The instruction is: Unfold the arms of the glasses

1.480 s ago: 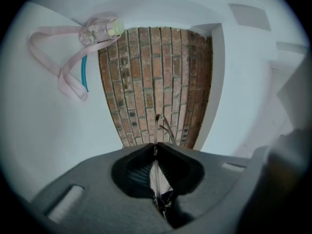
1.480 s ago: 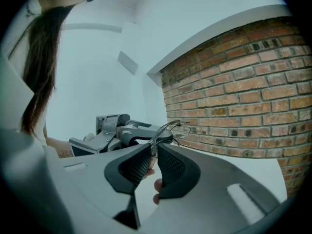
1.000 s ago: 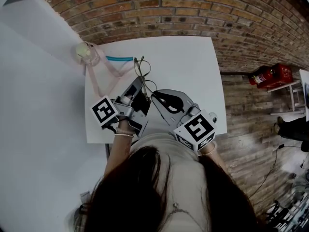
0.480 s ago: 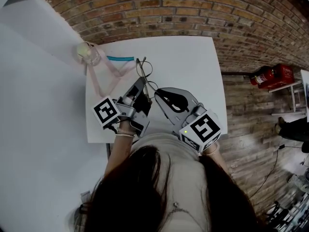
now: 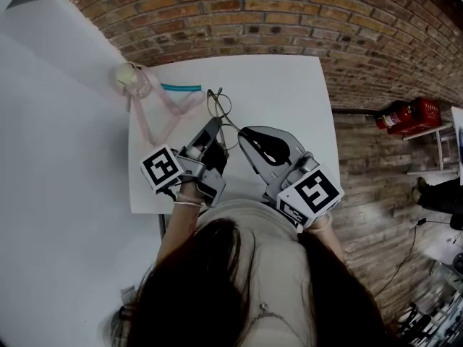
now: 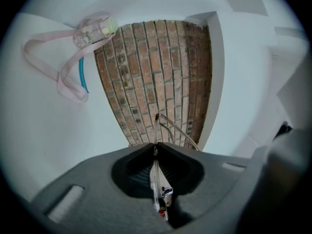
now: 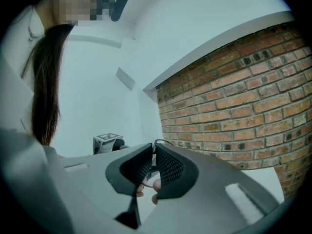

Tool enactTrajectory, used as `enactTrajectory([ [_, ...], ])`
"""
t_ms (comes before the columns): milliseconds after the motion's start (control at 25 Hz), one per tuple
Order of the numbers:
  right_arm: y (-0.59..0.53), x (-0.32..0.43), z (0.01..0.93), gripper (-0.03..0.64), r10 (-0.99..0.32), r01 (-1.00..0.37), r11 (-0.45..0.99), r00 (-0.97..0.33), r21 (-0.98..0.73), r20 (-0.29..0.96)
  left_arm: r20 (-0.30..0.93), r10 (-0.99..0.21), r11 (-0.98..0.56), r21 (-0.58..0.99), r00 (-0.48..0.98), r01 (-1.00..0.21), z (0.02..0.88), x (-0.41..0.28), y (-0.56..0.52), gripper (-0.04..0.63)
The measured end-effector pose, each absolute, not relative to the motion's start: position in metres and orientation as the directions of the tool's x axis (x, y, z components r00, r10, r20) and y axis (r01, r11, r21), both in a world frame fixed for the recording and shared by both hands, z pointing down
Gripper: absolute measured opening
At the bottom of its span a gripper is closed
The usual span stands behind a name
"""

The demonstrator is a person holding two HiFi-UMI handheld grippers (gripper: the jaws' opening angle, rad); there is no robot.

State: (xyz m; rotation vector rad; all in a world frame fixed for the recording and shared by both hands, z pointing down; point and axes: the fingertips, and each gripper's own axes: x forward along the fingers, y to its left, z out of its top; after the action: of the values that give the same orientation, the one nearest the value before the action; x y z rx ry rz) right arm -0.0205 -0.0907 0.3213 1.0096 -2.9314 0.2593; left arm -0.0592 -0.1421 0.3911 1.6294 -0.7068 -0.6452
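Both left tongs (image 6: 156, 147) and right tongs (image 7: 152, 152) pinch thin wire glasses (image 5: 218, 105).

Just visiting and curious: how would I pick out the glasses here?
Find the white table beside the brickwork. Near its middle, the left gripper and right gripper meet, both shut on the glasses: thin wire rims with clear lenses. Unlike the pink strap and teal stick farther back, they alone are gripped.
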Motion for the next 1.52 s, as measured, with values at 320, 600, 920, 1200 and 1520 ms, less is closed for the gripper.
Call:
enactTrajectory([
  [320, -0.095, -0.015, 0.314, 0.032, -0.620, -0.623, 0.771, -0.781, -0.132, 0.069, -0.017, -0.736, -0.133, 0.984, 0.677, -0.120, 0.394, -0.056, -0.140, 0.025],
  [600, -0.100, -0.006, 0.306, 0.031, -0.634, -0.635, 0.761, -0.771, -0.136, 0.051, -0.011, -0.723, -0.137, 0.982, 0.691, -0.128, 0.394, -0.050, -0.139, 0.025],
  [920, -0.105, -0.001, 0.300, 0.031, -0.647, -0.645, 0.752, -0.761, -0.137, 0.038, 0.002, -0.707, -0.144, 0.979, 0.707, -0.147, 0.397, -0.047, -0.137, 0.025],
  [1200, -0.109, 0.001, 0.295, 0.031, -0.659, -0.657, 0.742, -0.751, -0.133, 0.028, -0.008, -0.696, -0.146, 0.981, 0.718, -0.130, 0.397, -0.044, -0.136, 0.025],
  [1520, -0.115, 0.009, 0.289, 0.031, -0.674, -0.670, 0.731, -0.738, -0.132, 0.015, -0.009, -0.679, -0.150, 0.980, 0.734, -0.127, 0.397, -0.038, -0.133, 0.025],
])
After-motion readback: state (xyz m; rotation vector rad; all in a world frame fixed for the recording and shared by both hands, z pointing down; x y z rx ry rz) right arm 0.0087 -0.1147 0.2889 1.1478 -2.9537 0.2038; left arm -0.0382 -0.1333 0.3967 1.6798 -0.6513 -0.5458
